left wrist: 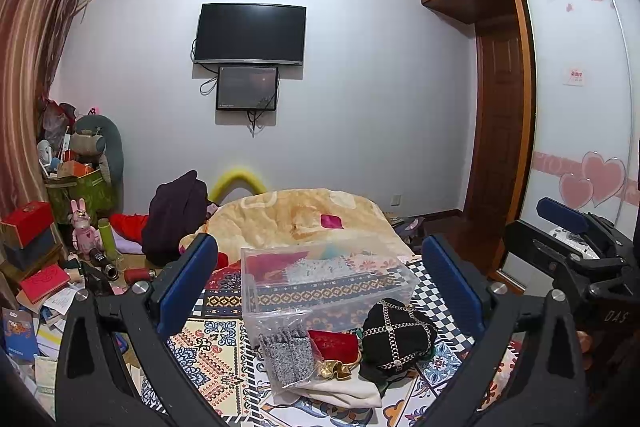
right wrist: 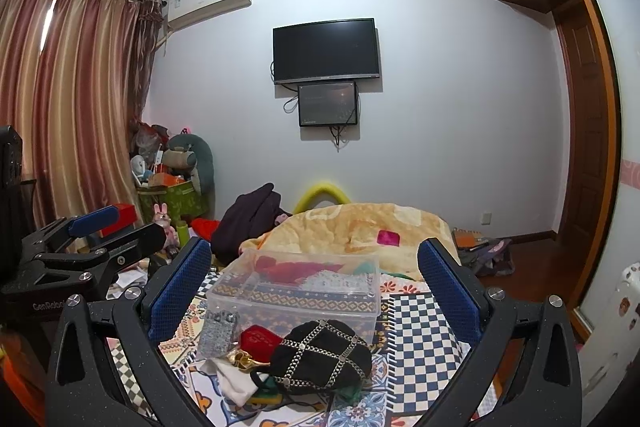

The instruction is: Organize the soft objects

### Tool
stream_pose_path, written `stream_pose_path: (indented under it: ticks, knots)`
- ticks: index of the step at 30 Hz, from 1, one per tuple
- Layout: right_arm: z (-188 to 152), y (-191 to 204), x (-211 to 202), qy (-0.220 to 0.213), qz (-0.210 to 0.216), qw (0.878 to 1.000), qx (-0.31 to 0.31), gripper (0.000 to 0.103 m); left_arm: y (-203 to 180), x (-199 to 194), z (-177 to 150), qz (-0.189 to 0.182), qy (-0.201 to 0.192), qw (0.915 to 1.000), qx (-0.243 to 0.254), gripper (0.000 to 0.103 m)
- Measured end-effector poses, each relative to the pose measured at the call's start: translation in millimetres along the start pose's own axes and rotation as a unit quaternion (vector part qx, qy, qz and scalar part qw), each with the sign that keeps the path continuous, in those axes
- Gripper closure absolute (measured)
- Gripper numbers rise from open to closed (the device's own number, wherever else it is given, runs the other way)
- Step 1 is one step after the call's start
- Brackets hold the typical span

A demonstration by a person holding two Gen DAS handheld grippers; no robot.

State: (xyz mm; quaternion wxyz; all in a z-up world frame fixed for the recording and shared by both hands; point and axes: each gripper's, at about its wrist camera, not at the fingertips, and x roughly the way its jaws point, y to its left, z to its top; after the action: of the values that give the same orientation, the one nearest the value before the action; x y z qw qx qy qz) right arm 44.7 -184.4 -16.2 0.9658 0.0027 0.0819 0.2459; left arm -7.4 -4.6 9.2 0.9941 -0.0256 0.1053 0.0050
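A clear plastic bin (left wrist: 320,283) (right wrist: 296,287) stands on the patterned bed cover and holds red and grey soft items. In front of it lies a pile: a black hat with chain trim (left wrist: 398,337) (right wrist: 320,357), grey knit gloves in a clear bag (left wrist: 286,357) (right wrist: 218,333), a red pouch (left wrist: 334,343) (right wrist: 258,339), a gold scrunchie (left wrist: 334,369) and white cloth (left wrist: 340,393) (right wrist: 236,379). My left gripper (left wrist: 320,279) is open and empty above the pile. My right gripper (right wrist: 316,279) is open and empty, beside it.
A yellow quilt (left wrist: 304,215) with a pink item (left wrist: 332,221) lies behind the bin. Dark clothing (left wrist: 176,215) sits at the bed's left. Cluttered boxes, books and toys (left wrist: 52,259) fill the floor on the left. A wardrobe (left wrist: 580,107) stands on the right.
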Motion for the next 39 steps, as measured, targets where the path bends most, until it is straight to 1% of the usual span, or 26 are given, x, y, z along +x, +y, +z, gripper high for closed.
stream_pose_path:
  ticks: [9,39]
  knots:
    - [1.8,1.4,-4.0,-0.005,-0.001,1.000,-0.002,0.000,-3.1,-3.7,0.7,-0.005,-0.004,1.0000,0.002,0.000]
    - [3.2,-0.3,-6.7,-0.013,-0.003,1.000,-0.001,0.000,-6.1,-9.8,3.5,-0.003,-0.013,0.9999,0.006,0.000]
